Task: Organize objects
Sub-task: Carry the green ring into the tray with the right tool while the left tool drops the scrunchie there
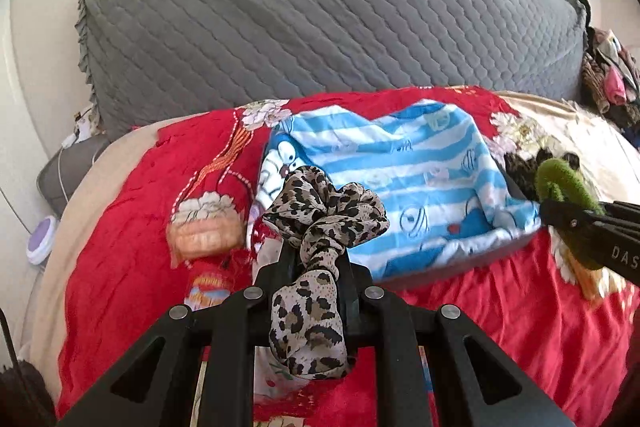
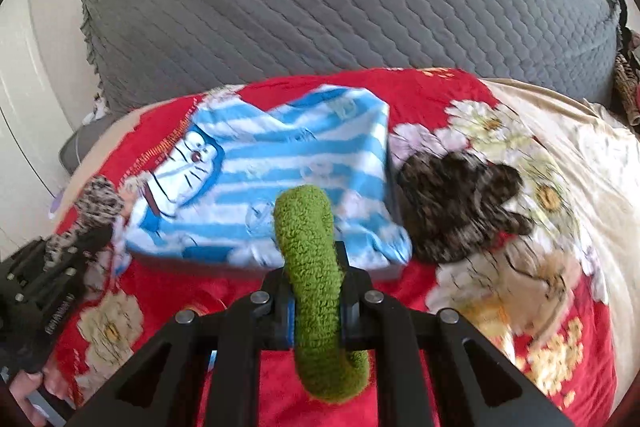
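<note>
My left gripper [image 1: 316,259] is shut on a leopard-print scrunchie [image 1: 324,215], held above the near left corner of a blue-and-white striped fabric box [image 1: 408,179] on the bed. My right gripper [image 2: 314,267] is shut on a fuzzy green scrunchie [image 2: 308,247], held over the near edge of the same box [image 2: 280,155]. The right gripper with the green scrunchie [image 1: 564,183] also shows at the right of the left wrist view. The left gripper with the leopard scrunchie [image 2: 100,203] shows at the left of the right wrist view.
A dark fuzzy scrunchie [image 2: 460,203] lies on the bedspread just right of the box. The red flowered bedspread [image 1: 132,227] covers the bed. A grey quilted headboard cover [image 1: 320,11] stands behind. A pile of clothes [image 1: 612,75] sits far right.
</note>
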